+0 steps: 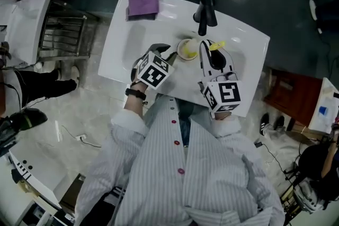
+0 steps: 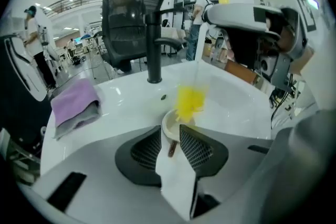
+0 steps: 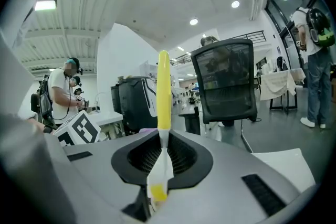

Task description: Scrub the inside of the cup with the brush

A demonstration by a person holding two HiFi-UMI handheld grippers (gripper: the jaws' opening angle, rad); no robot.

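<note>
In front of the black tap (image 1: 205, 12), on the white surface (image 1: 244, 44), the cream cup (image 1: 186, 49) stands upright. It sits just beyond the tips of the left gripper (image 2: 170, 136), whose jaws stand apart with neither pad pressing on it. The blurred yellow bristles of the brush (image 2: 190, 101) hang over the cup's rim. The right gripper (image 3: 161, 157) is clamped on the brush's thin white neck. Left of the tap, well apart from the cup, lies a folded purple cloth (image 1: 143, 3).
</note>
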